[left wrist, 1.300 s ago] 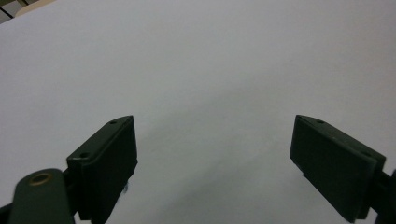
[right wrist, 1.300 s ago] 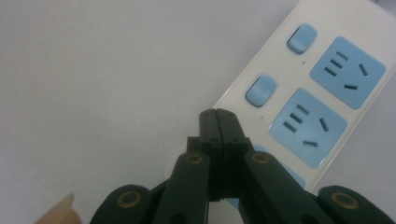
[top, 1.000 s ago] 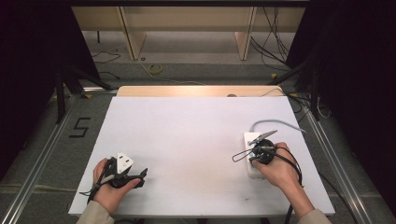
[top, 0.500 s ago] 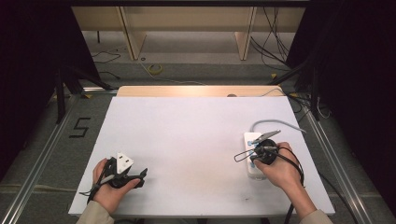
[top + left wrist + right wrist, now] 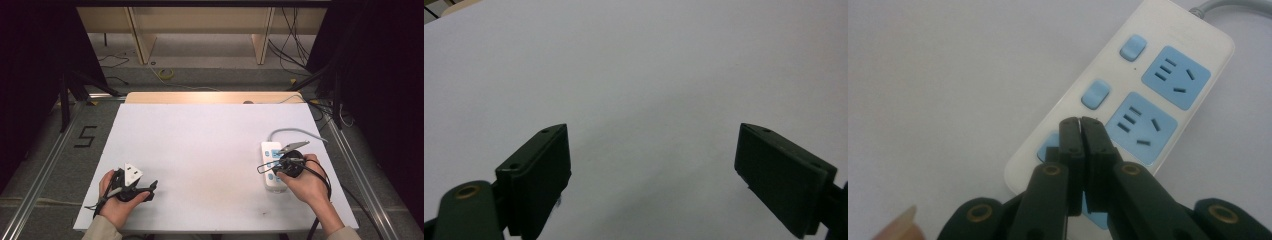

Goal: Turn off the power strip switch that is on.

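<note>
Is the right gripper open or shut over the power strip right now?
Shut. In the right gripper view the right gripper has its two black jaws pressed together, nothing between them, tips over the power strip by a blue switch.

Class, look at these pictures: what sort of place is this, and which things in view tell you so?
Probably a lab recording station: a white-topped table ringed by dark curtains, loose cables on the floor, and a floor mark "5".

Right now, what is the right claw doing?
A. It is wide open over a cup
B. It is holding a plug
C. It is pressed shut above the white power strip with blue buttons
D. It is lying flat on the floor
C: in the right gripper view the right claw has its jaws pressed together with nothing between them, poised over the power strip near a blue switch.
</note>
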### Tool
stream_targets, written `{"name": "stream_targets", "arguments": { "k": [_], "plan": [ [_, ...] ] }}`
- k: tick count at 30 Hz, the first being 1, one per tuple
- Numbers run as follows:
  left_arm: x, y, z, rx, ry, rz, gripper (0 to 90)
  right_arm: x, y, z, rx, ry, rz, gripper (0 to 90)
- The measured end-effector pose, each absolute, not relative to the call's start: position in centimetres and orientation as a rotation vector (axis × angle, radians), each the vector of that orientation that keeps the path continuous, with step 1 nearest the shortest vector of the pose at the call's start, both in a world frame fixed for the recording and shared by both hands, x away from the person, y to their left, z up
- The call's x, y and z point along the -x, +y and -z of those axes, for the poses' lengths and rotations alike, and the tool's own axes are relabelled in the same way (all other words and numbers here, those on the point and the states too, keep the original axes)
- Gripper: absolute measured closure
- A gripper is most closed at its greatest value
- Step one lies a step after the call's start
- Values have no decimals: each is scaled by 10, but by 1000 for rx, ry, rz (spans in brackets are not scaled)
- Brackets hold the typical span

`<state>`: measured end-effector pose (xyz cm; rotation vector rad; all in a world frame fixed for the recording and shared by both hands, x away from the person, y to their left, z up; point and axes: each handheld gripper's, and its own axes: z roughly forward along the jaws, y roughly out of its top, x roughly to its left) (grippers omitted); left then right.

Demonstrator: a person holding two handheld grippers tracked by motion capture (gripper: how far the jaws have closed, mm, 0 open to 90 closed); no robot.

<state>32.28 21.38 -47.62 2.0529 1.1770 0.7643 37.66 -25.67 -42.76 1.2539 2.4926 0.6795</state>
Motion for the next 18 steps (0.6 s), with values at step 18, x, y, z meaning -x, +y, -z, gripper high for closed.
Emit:
{"name": "stream_targets", "arguments": {
  "k": [18],
  "plan": [
    [-323, 214, 477, -2052, 1181, -762, 145, -370, -288, 432, -1270, 2376, -812, 774]
  ]
}}
